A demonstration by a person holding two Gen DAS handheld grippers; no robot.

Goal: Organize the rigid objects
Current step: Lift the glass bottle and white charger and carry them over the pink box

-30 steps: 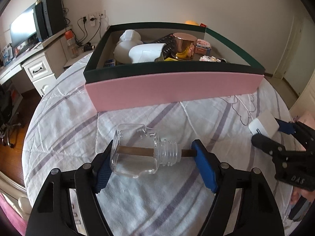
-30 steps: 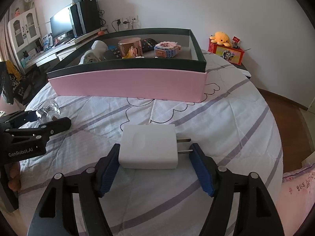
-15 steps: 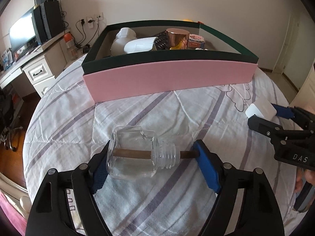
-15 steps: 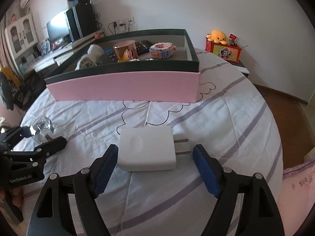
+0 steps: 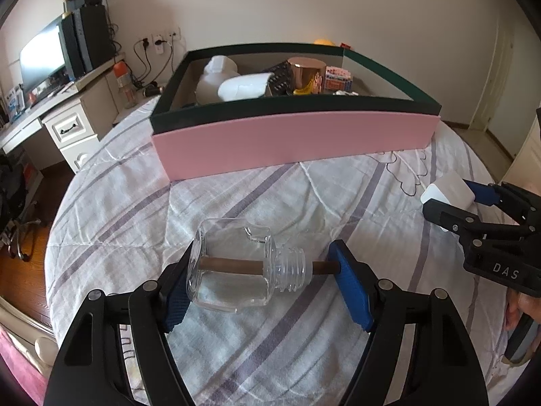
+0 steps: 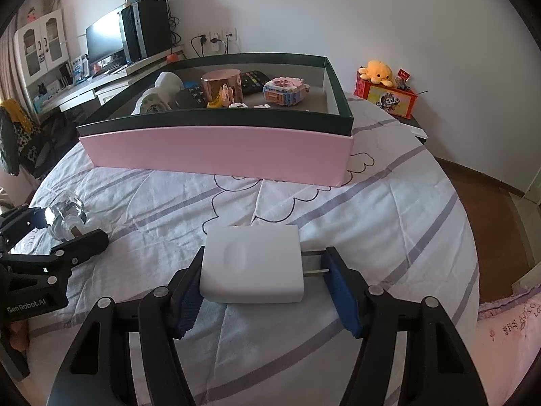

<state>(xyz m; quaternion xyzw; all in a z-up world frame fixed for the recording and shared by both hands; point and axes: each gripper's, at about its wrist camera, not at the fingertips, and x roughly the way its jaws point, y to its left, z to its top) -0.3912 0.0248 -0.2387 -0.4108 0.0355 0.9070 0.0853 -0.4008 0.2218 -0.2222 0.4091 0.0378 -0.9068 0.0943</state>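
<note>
My left gripper point(image 5: 267, 282) is shut on a clear glass bottle point(image 5: 233, 267) with a brown stick through its neck, held sideways above the bed; one pad presses the bottle's base, the other the stick's end. My right gripper point(image 6: 263, 279) is shut on a white plug adapter point(image 6: 252, 262), one pad on its body, the other on its prongs. The pink-and-green box point(image 5: 297, 135) lies ahead with several objects inside; it also shows in the right wrist view point(image 6: 216, 152). The right gripper shows in the left wrist view point(image 5: 473, 209), the left gripper in the right wrist view point(image 6: 54, 233).
The bed point(image 5: 236, 196) has a white quilt with purple stripes. A desk with a monitor point(image 5: 40, 57) stands at the left. A nightstand holds a red box with a yellow plush point(image 6: 377, 71) at the right. The box holds a copper cup point(image 6: 221, 84), white items and a calculator.
Both grippers have lifted and drawn back a little with their objects held. The box looks farther away and more of its inside shows.
</note>
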